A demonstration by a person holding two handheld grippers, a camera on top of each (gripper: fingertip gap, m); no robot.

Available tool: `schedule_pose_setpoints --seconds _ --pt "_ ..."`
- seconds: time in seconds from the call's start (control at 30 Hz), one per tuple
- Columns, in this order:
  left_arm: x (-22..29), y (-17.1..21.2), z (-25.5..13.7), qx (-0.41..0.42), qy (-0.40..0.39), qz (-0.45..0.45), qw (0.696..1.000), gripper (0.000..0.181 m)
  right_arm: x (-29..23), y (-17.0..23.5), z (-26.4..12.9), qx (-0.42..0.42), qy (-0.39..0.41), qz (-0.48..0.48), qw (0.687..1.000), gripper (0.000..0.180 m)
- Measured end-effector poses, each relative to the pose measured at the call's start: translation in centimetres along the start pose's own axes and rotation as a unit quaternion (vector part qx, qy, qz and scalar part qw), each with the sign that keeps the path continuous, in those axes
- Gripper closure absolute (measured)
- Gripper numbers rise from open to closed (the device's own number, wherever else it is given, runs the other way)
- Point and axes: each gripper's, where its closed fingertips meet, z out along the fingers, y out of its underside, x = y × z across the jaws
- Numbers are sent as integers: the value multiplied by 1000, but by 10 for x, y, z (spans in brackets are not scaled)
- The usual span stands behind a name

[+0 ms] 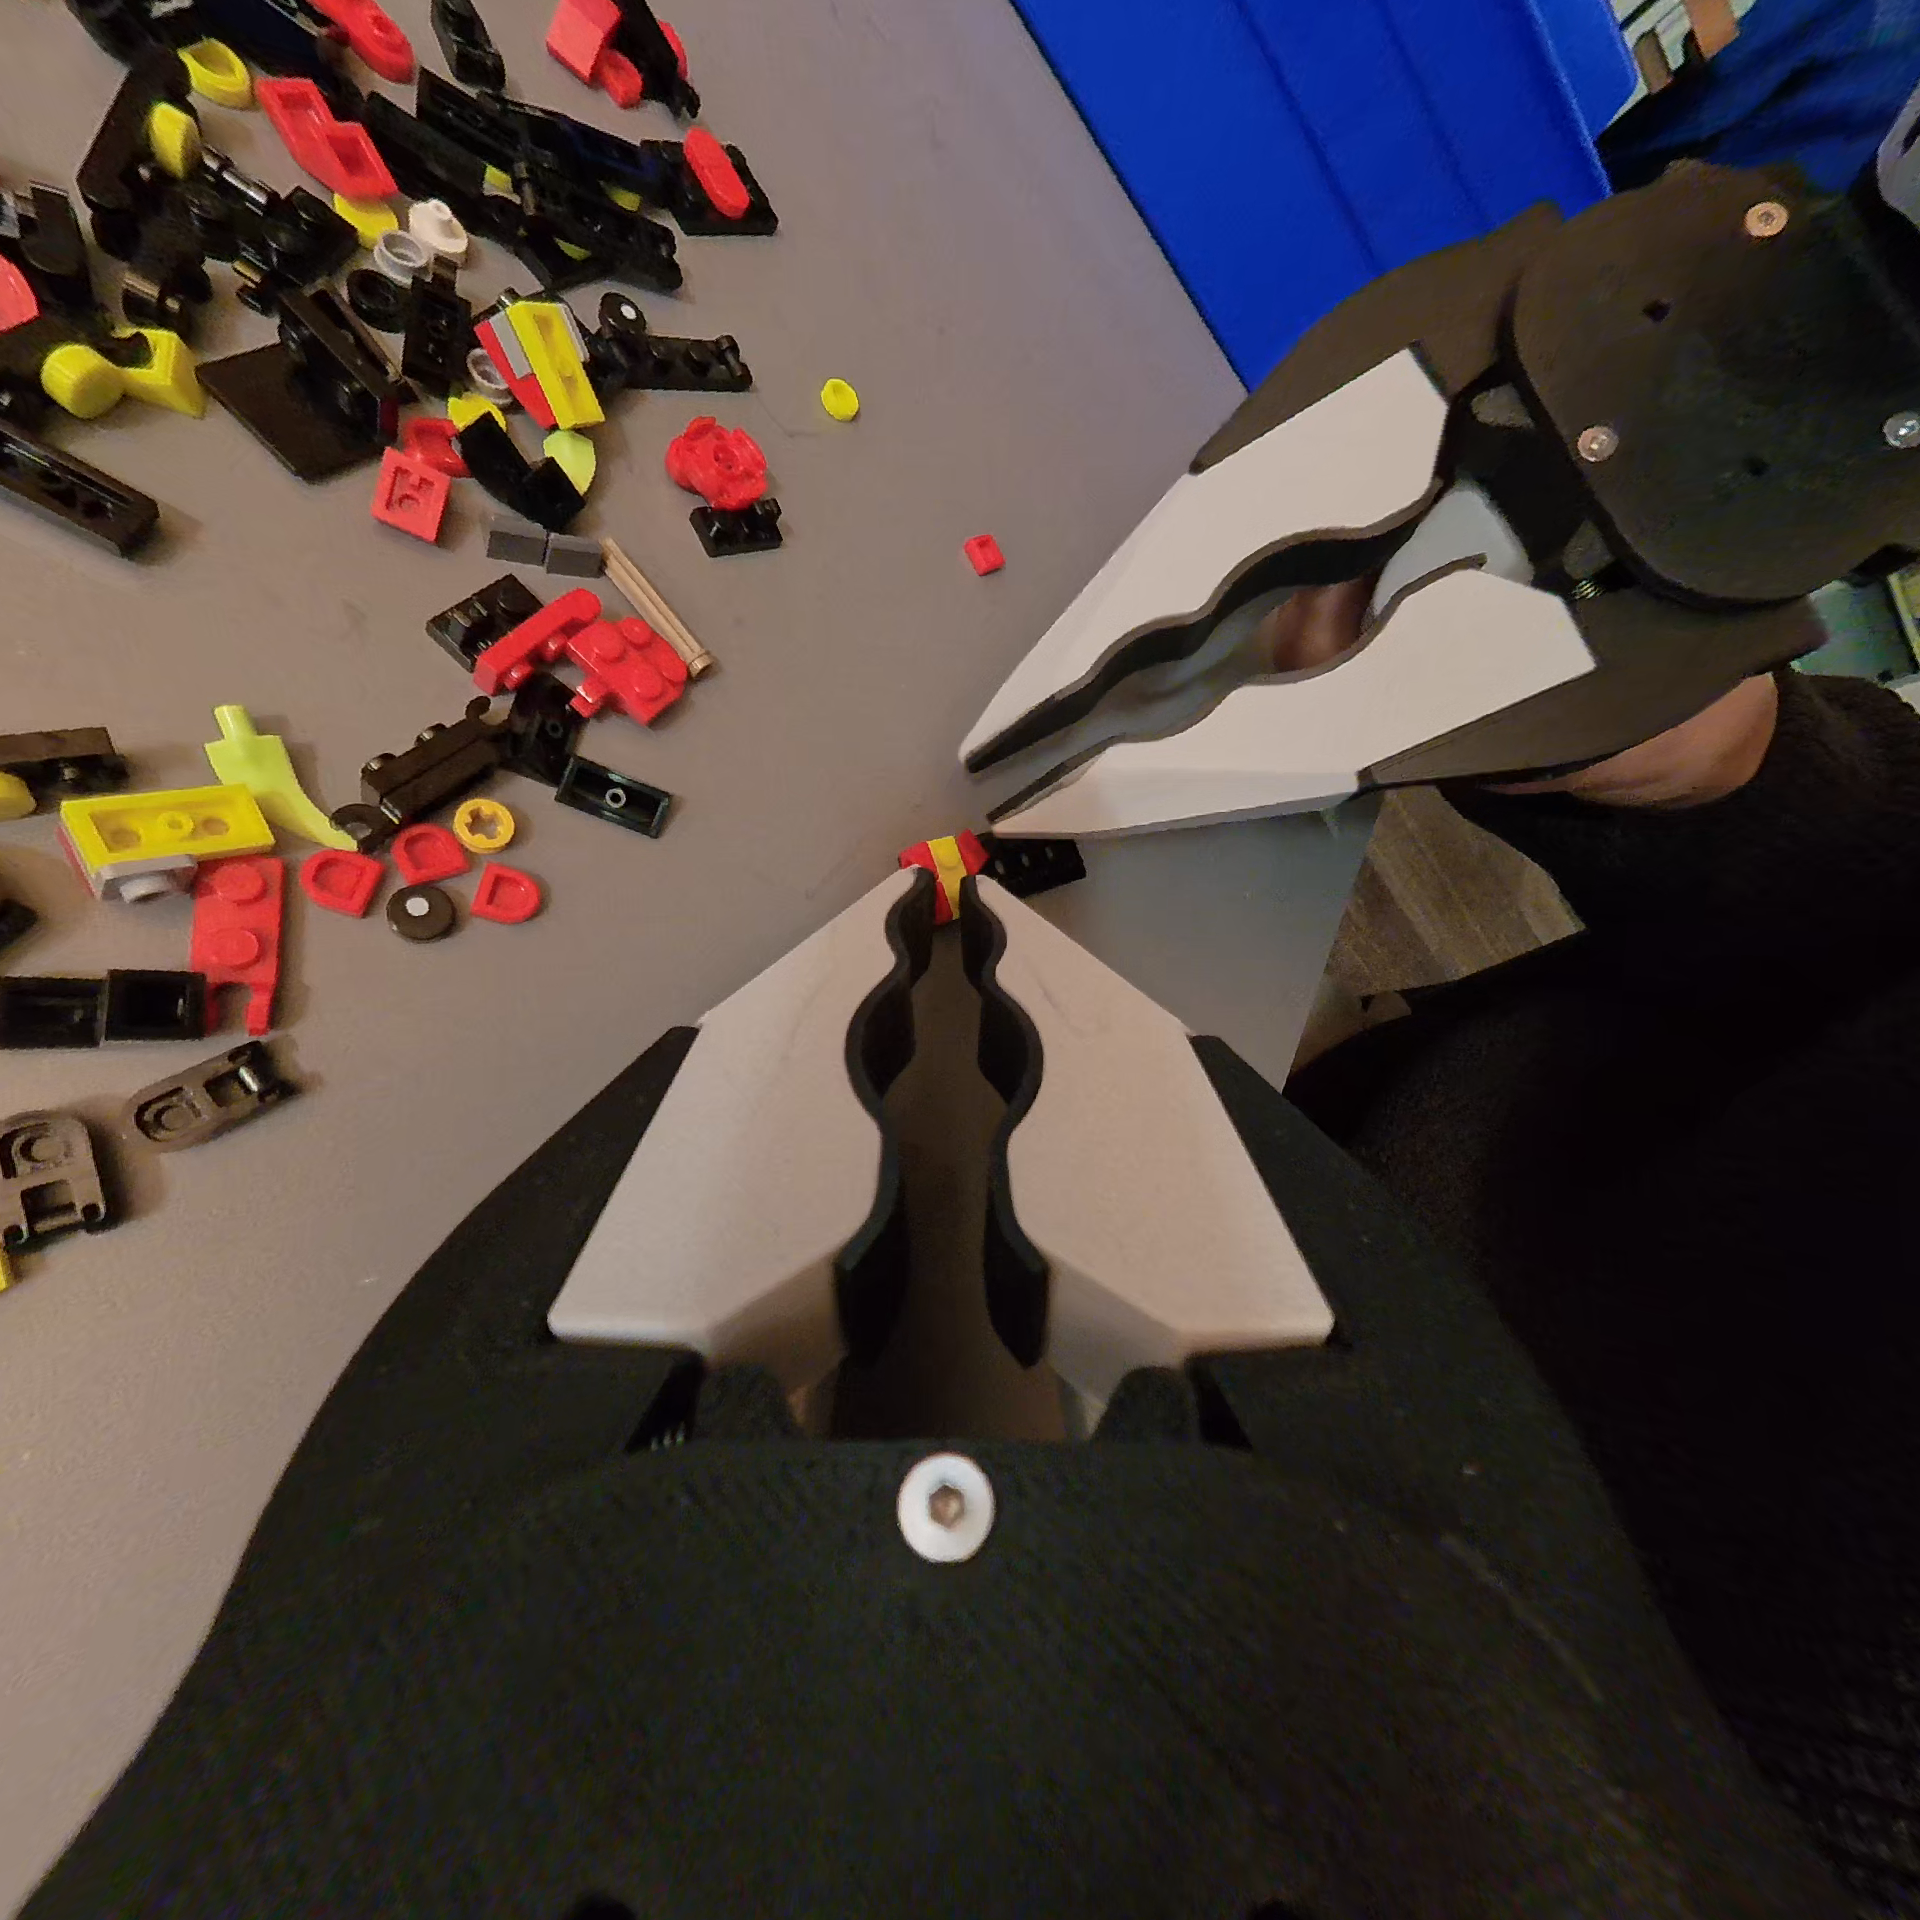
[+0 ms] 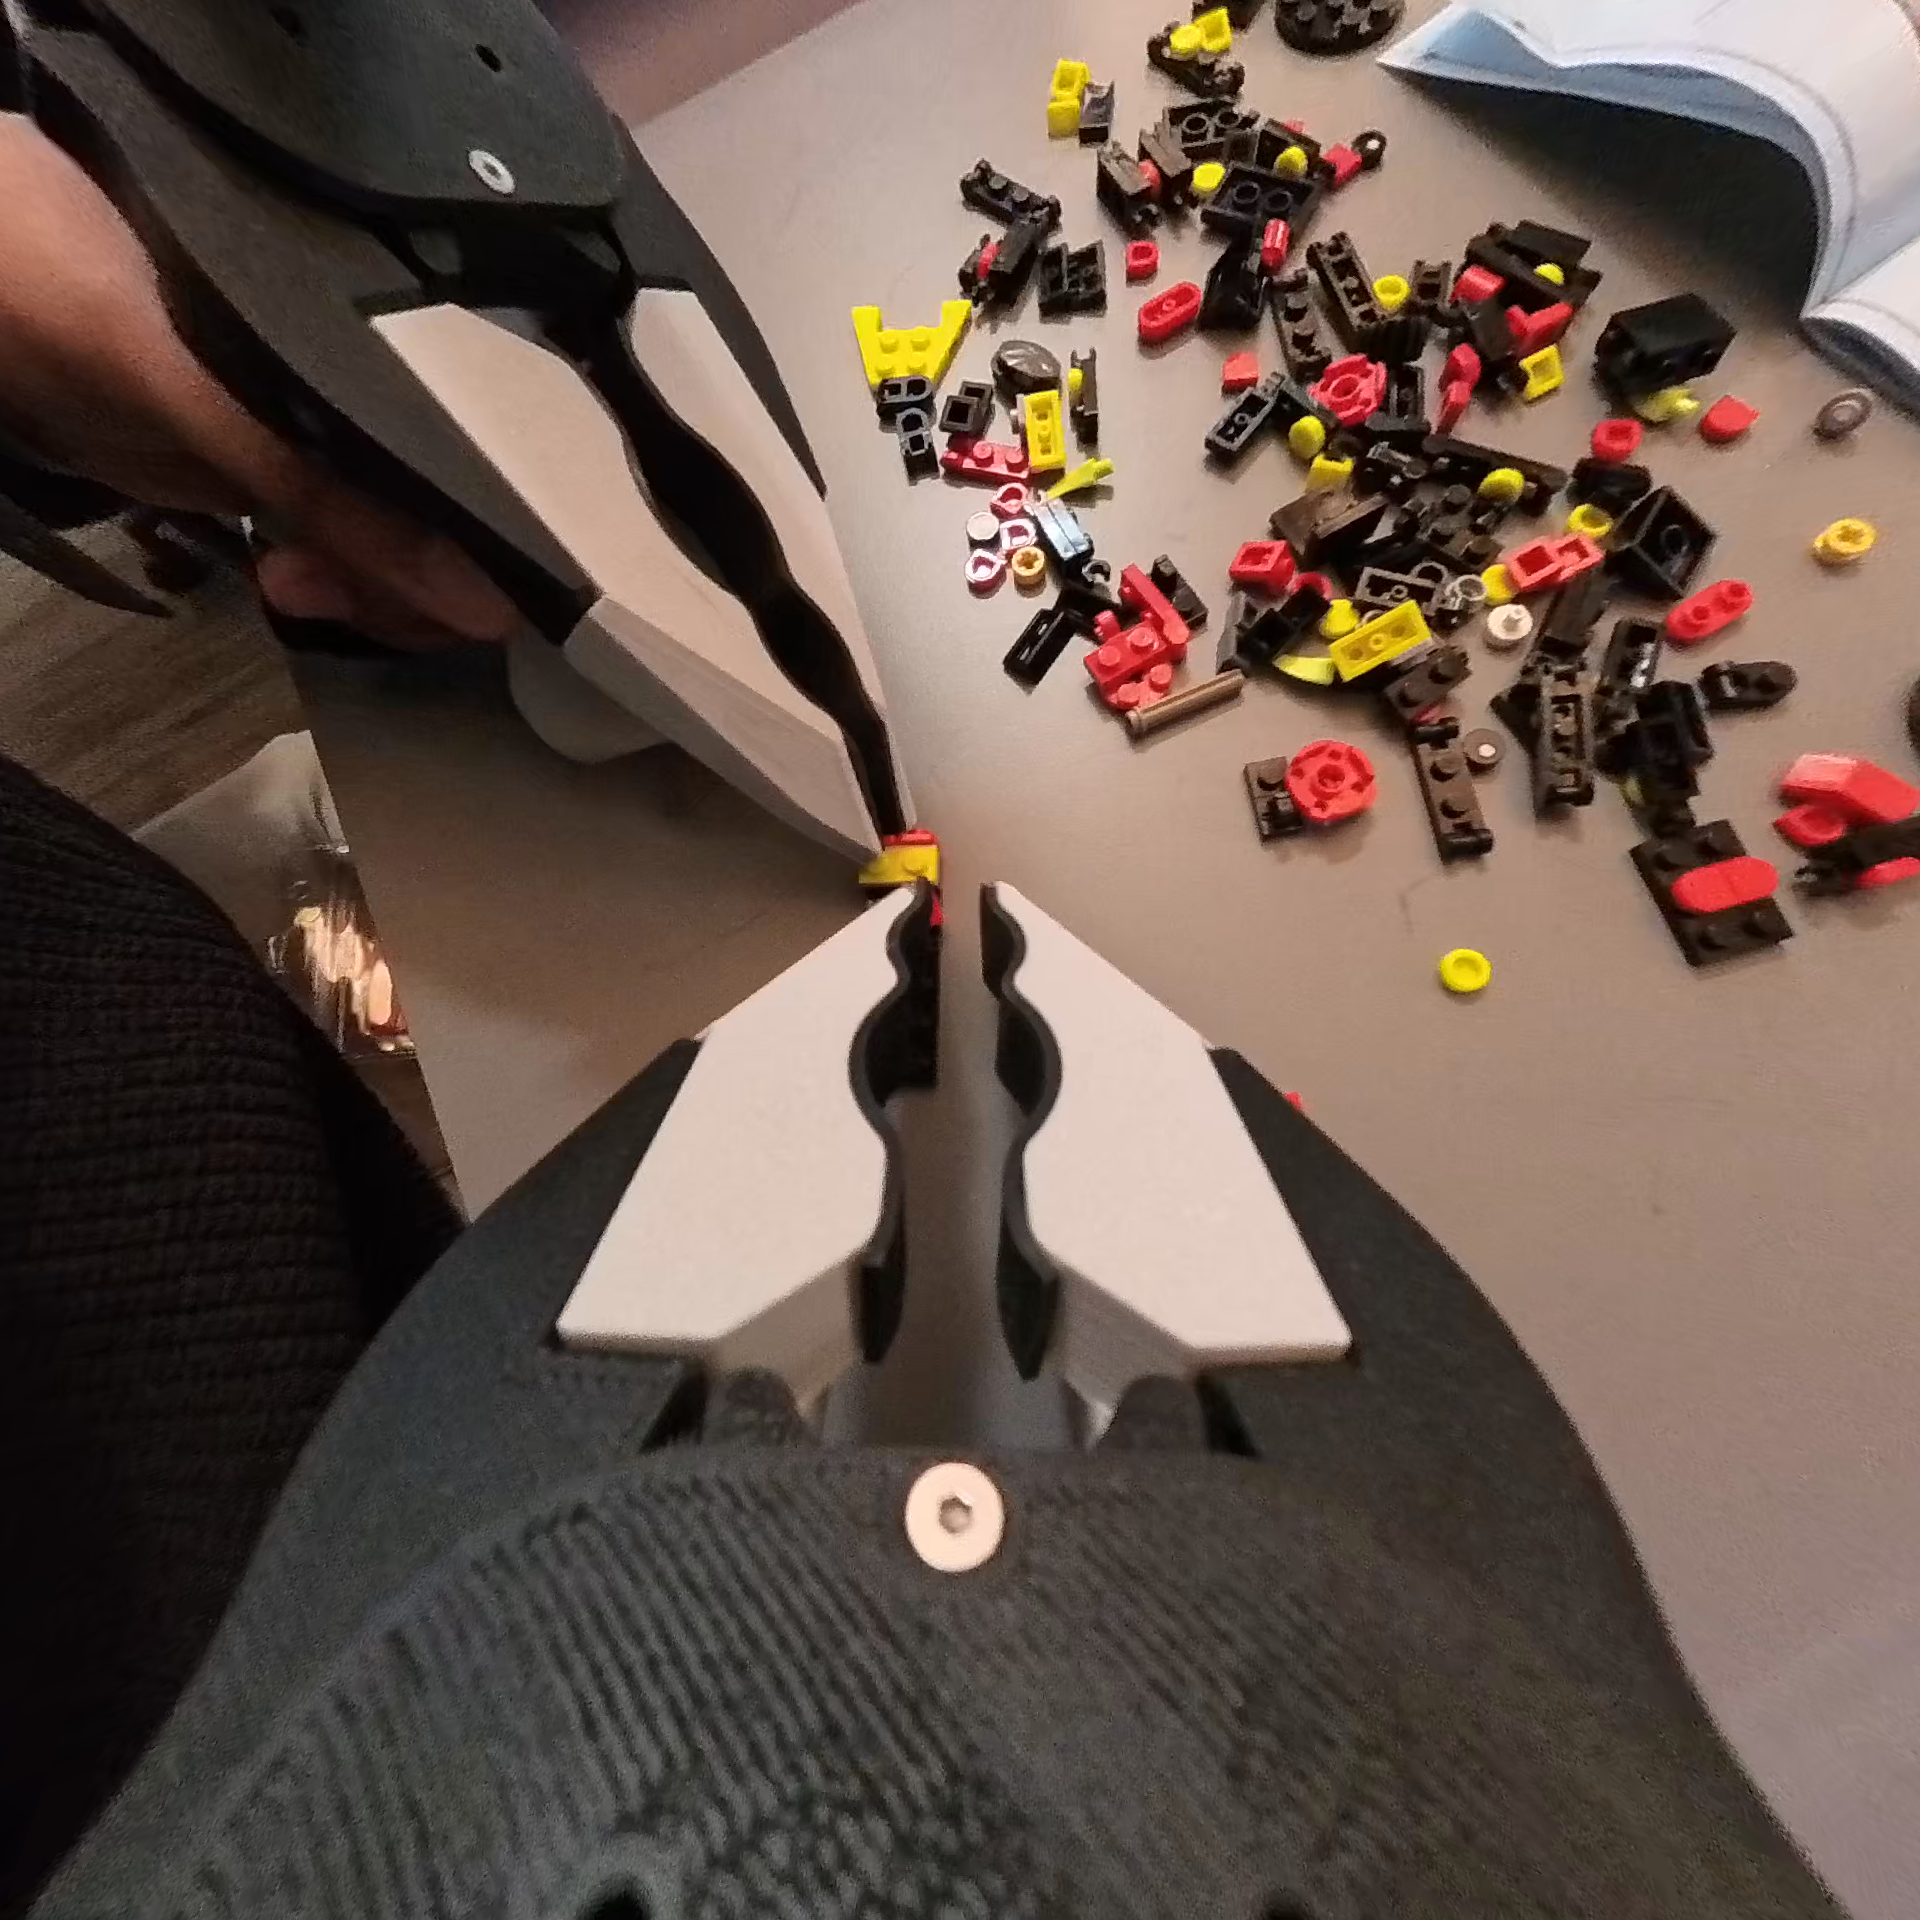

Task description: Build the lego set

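My left gripper (image 1: pixel 940 888) is shut on a small red and yellow lego assembly (image 1: pixel 940 854), held above the grey table near its edge. A black studded plate (image 1: pixel 1039 864) sticks out from that assembly to the right. My right gripper (image 1: pixel 982 792) comes in from the upper right, its tips just above the plate. In the right wrist view, my right gripper (image 2: pixel 956 894) stands a narrow gap apart with table showing between. The black plate (image 2: pixel 916 997) lies along its left finger. The left gripper (image 2: pixel 896 821) holds the assembly (image 2: pixel 902 860) just ahead.
Several loose red, yellow and black lego pieces (image 1: pixel 416 416) are spread over the grey table (image 2: pixel 1351 1247). An open instruction booklet (image 2: pixel 1714 125) lies at the far right. A blue panel (image 1: pixel 1351 156) stands behind the table. A yellow round stud (image 2: pixel 1465 969) lies alone. My two grippers' fingertips are within a few centimetres of each other. It is some 9 cm from my right tips to the yellow round stud (image 2: pixel 1465 969). Seen from the left wrist view (image 1: pixel 834 398) as well.
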Motion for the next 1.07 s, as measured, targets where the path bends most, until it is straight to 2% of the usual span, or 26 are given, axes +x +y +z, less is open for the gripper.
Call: schedule_pose_setpoints --seconds 0.33,0.87,1.07 --pt "0 0 0 0 2 -2 1000 178 -8 8 5 -27 -3 -62 998 172" --pt "1 0 0 0 4 -3 1000 178 -8 6 6 -24 -1 -46 999 178" --pt "2 1 1 -1 5 -3 1000 178 -7 6 5 -25 4 -53 998 175"
